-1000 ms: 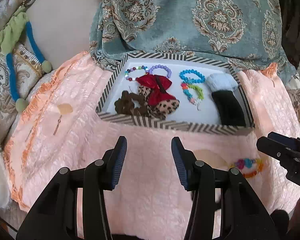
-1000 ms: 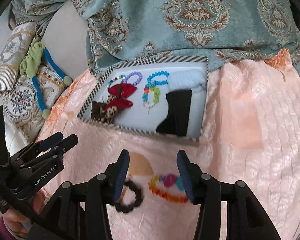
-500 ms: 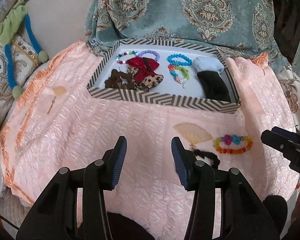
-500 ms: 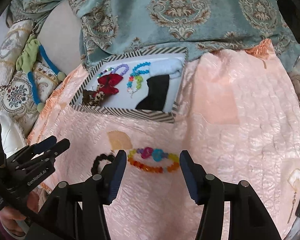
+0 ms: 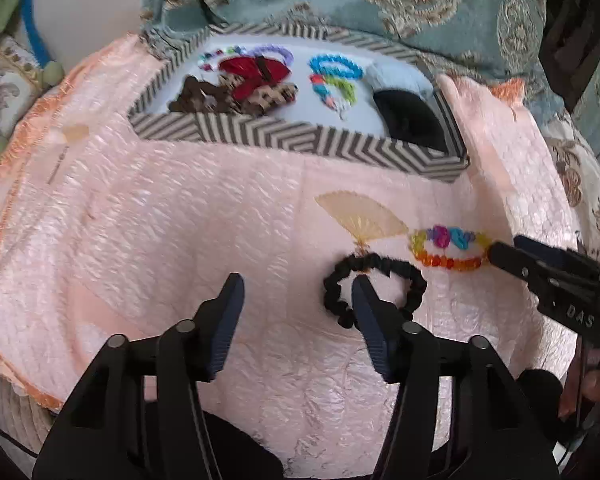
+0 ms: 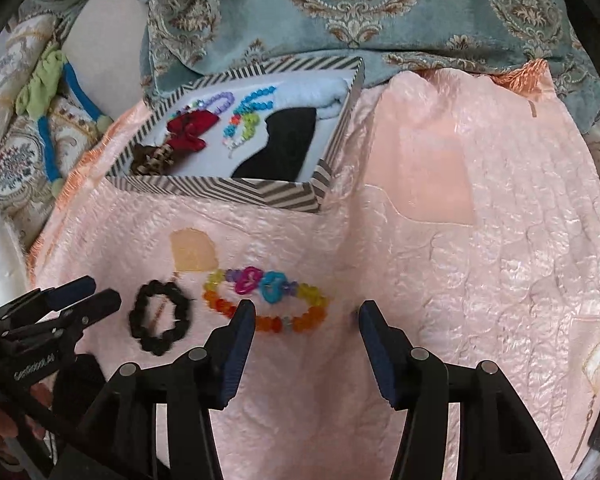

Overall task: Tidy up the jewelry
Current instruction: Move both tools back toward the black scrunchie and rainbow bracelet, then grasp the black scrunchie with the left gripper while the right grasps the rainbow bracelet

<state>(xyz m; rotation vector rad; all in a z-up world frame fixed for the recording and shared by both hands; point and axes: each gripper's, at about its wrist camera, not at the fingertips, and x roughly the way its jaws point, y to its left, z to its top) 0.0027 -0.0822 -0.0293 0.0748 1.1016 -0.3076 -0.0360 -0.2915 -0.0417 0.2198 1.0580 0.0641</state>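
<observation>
I have the rainbow bead bracelet (image 6: 266, 300) lying flat on the pink quilted cloth (image 6: 440, 264), an orange-to-yellow loop with a magenta and a blue heart-shaped bead on its far side; my right gripper (image 6: 306, 312) sits low over it with its jaws spread wide and nothing between them, the left fingertip overlapping the bracelet's near-left edge in the right wrist view, though I cannot tell if it touches the beads. Just left of the bracelet, close but apart from it, lies the black scrunchie (image 5: 374, 290); my left gripper (image 5: 298, 286) is also wide open and holding nothing, and from its own camera the right fingertip shows inside the scrunchie's ring, whether resting on the cloth or above it I cannot say. A tan fan-shaped patch (image 5: 360, 216) on the cloth lies just beyond both pieces. Farther back stands the striped box (image 5: 300, 140), open-topped, its near wall toward me; inside I see a red bow (image 5: 256, 74) over a leopard-print piece at the left, two bead bracelets behind it, a blue bead bracelet (image 5: 336, 66) with a multicoloured one in the middle, and a black item (image 5: 410, 120) before a pale blue one at the right. Behind the box is teal damask fabric (image 6: 380, 8).
</observation>
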